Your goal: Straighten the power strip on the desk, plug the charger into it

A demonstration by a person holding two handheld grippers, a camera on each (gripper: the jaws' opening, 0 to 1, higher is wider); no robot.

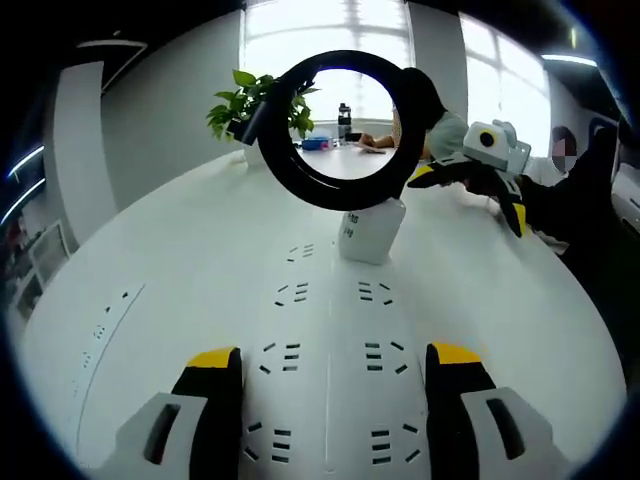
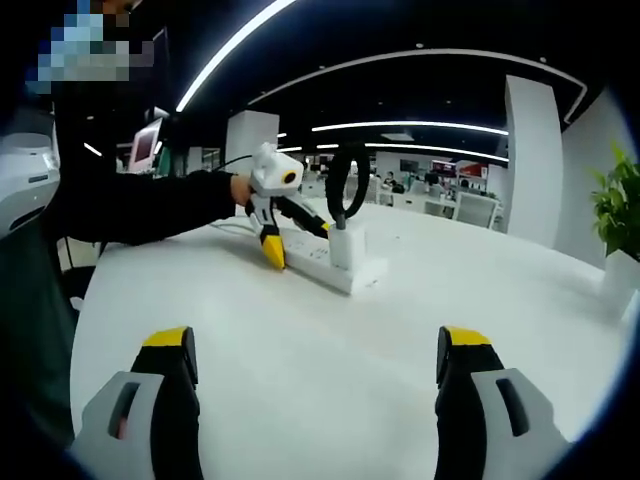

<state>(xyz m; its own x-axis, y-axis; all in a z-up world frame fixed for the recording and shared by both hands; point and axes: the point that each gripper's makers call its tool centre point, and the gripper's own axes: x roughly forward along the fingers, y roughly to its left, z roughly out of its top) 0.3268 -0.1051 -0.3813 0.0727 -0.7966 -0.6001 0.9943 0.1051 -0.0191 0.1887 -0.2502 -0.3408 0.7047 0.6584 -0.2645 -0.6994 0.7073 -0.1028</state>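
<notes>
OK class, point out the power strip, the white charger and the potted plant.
power strip [image 1: 330,380]: left gripper view, its top face between sockets.
charger [image 2: 347,246]: right gripper view, white body's side.
potted plant [image 1: 236,103]: left gripper view, leaves.

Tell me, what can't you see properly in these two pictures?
- Left gripper view: the power strip runs off the bottom edge.
- Left gripper view: the print on the charger is too small to read.
- Right gripper view: whether the charger's prongs sit fully in the strip, hidden beneath its body.

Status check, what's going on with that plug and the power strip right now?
Both hand-held grippers open: left over power strip, right well back. Charger stands plugged into strip. Black cable loop above charger.
</notes>
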